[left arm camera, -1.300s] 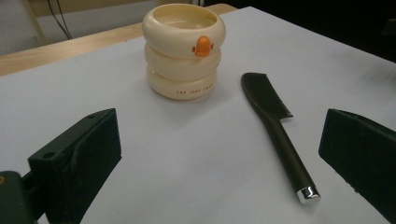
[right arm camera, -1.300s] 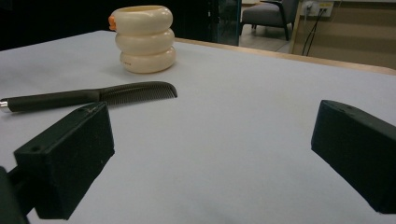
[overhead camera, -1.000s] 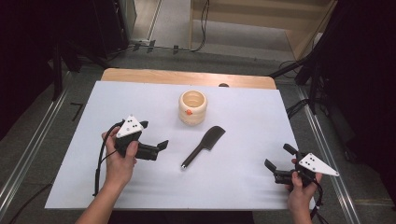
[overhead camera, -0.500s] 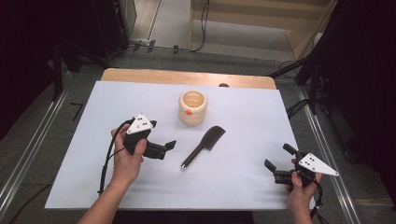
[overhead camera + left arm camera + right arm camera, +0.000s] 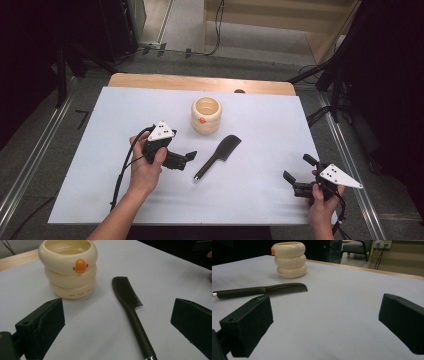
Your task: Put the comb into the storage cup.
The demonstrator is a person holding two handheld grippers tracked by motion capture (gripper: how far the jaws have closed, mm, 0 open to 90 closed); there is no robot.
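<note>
Comb (image 5: 219, 156): one black comb lies flat on the table (image 5: 100, 150), near its middle, its toothed head pointing toward one o'clock and its handle tip toward seven o'clock. It is the thing my left gripper (image 5: 186, 158) is aimed at, so I take the work in hand to be picking it up.

Going by size: the table comes first, one white sheet over a wooden top. Next is one cream cup (image 5: 206, 115), built like three stacked rings with a small orange mark on its side, standing upright at about eleven o'clock from the comb's head and apart from it. Then my two grippers, and last the single comb.

My left jaws are spread wide and grasp nothing; in the left gripper view the comb (image 5: 132, 312) lies between them but ahead, closer to the right-hand one. They sit just beside the handle end, at nine o'clock from it. My right gripper (image 5: 295, 182) hangs well apart at four o'clock from the comb, jaws also spread and empty.

I judge this the approach step. The next move calls for bringing my left jaws forward and down until they straddle the thin handle, low against the table, then closing squarely so the flat comb does not skid away.
</note>
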